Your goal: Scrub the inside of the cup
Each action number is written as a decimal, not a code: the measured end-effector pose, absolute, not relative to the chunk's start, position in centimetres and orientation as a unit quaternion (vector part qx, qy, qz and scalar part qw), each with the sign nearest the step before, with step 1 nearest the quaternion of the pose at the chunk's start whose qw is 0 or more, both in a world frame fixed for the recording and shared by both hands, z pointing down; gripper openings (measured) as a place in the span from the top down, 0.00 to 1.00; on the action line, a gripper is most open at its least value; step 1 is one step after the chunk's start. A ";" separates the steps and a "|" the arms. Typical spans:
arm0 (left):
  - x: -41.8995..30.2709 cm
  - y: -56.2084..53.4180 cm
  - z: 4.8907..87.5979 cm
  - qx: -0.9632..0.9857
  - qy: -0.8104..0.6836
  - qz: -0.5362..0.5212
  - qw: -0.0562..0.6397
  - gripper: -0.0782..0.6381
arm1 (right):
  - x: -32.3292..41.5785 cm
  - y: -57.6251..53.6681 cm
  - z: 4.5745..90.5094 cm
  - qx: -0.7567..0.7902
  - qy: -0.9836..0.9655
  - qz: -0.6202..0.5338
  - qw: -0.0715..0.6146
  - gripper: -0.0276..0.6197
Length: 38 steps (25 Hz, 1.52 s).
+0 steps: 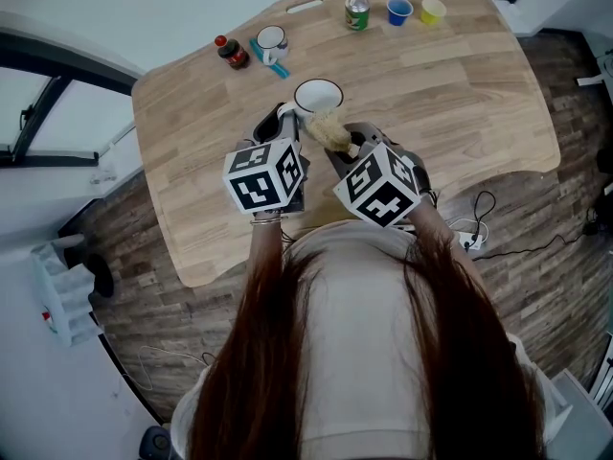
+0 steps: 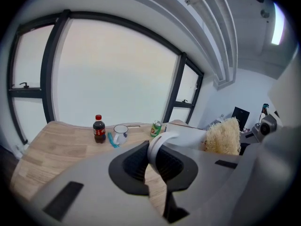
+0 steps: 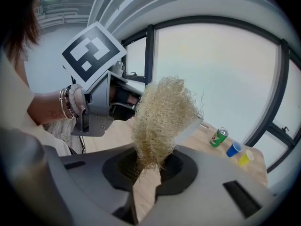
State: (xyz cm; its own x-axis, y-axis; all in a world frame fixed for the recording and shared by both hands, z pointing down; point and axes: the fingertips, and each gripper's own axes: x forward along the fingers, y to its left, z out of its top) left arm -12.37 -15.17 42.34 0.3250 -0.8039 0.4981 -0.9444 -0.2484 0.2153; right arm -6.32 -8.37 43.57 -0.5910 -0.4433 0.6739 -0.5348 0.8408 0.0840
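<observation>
Above the near half of a wooden table [image 1: 460,94], the left gripper [image 2: 153,161] has its jaws pinched on the handle of a white cup [image 1: 318,96]. The right gripper [image 3: 148,171] has its jaws clamped on a straw-coloured scrubber [image 3: 162,117] at the cup's rim. Along the far edge stand a cola bottle [image 1: 231,53], a mug [image 1: 270,39], a green can [image 1: 357,12], a blue cup [image 1: 398,11] and a yellow cup [image 1: 433,11].

Wooden table [image 1: 460,94], plank floor [image 1: 536,286], windows [image 2: 113,74]
</observation>
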 end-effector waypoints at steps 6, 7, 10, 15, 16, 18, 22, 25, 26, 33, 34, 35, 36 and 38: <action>-11.7 -15.2 42.1 0.785 -0.558 0.160 0.217 0.86 | -7.1 -7.6 43.6 0.248 -0.897 0.075 0.357 0.85; -11.5 -15.2 42.1 0.787 -0.555 0.161 0.214 0.86 | -7.5 -7.4 43.6 0.243 -0.900 0.079 0.354 0.85; -11.2 -15.1 42.1 0.790 -0.551 0.166 0.210 0.86 | -7.8 -7.1 43.8 0.242 -0.901 0.086 0.349 0.85; -11.2 -15.0 42.3 0.789 -0.553 0.170 0.207 0.86 | -7.7 -7.1 44.0 0.242 -0.900 0.093 0.350 0.85; -11.3 -15.1 42.3 0.787 -0.556 0.170 0.206 0.86 | -7.7 -7.1 44.0 0.242 -0.900 0.095 0.349 0.85; -11.7 -15.2 42.3 0.782 -0.565 0.169 0.201 0.86 | -7.6 -7.0 44.0 0.242 -0.900 0.099 0.348 0.85; -12.8 -15.5 42.2 0.771 -0.584 0.162 0.194 0.86 | -7.2 -6.8 44.1 0.244 -0.899 0.101 0.349 0.85; -13.4 -15.4 41.8 0.767 -0.594 0.149 0.192 0.86 | -6.9 -6.4 44.2 0.248 -0.898 0.103 0.349 0.85; -13.6 -15.4 41.7 0.765 -0.598 0.146 0.190 0.86 | -6.7 -6.3 44.2 0.250 -0.898 0.105 0.348 0.85; -16.0 -14.7 40.4 0.745 -0.632 0.121 0.174 0.86 | -4.8 -6.2 43.7 0.283 -0.894 0.134 0.321 0.85; -16.3 -14.4 40.1 0.742 -0.637 0.119 0.171 0.86 | -4.4 -6.3 43.7 0.290 -0.892 0.137 0.318 0.85; -16.6 -14.1 39.9 0.739 -0.642 0.116 0.168 0.86 | -4.0 -6.3 43.7 0.297 -0.891 0.139 0.315 0.85; -16.9 -13.7 39.6 0.737 -0.646 0.113 0.164 0.86 | -3.6 -6.4 43.7 0.304 -0.890 0.141 0.311 0.85; -17.6 -12.8 39.1 0.732 -0.655 0.106 0.157 0.86 | -3.0 -6.6 43.5 0.320 -0.888 0.143 0.297 0.85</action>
State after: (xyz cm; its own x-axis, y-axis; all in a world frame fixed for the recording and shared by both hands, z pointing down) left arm -17.58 -12.83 39.11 0.1203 -0.9245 0.3617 -0.9914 -0.0933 0.0913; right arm -2.96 -6.60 43.46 -0.6185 -0.4832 0.6197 -0.6536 0.7541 -0.0643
